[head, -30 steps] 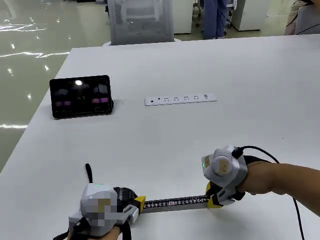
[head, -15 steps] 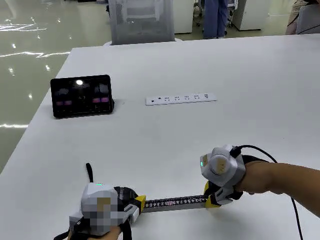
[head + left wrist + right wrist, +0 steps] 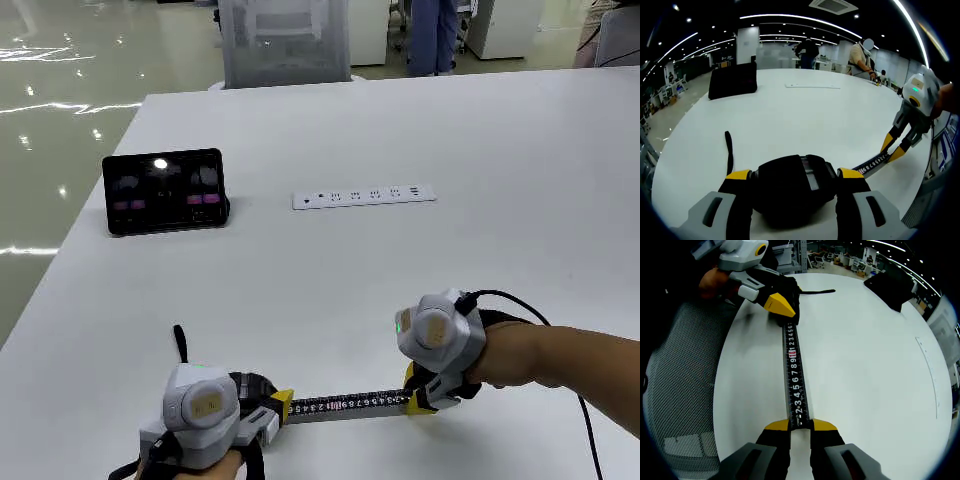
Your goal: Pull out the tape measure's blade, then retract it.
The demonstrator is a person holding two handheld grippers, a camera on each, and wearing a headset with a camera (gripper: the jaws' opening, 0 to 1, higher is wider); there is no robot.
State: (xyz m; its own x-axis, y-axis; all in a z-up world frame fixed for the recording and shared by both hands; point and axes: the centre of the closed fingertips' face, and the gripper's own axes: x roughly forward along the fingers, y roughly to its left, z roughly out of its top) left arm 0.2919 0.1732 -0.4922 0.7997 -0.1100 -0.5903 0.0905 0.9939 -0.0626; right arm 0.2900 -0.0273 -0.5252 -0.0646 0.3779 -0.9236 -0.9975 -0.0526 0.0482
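A black tape measure case (image 3: pixel 792 187) sits on the white table, clamped between my left gripper's (image 3: pixel 795 175) yellow-tipped jaws; it shows in the head view as the case (image 3: pixel 254 392) beside the left gripper (image 3: pixel 272 405). Its blade (image 3: pixel 793 375) runs out flat over the table, with printed numbers, and appears in the head view as the blade (image 3: pixel 345 403). My right gripper (image 3: pixel 800 425) is shut on the blade's end, seen in the head view as the right gripper (image 3: pixel 412 400). A black wrist strap (image 3: pixel 729 152) trails from the case.
A dark tablet (image 3: pixel 165 191) stands at the back left of the table (image 3: pixel 330 270). A white power strip (image 3: pixel 364 197) lies across the middle. A mesh chair (image 3: pixel 283 40) stands beyond the far edge. The table's near edge (image 3: pixel 720 375) runs close beside the blade.
The right gripper has moved slightly left toward the case with the blade's end, so a little less blade is out. The left gripper and case stay put.
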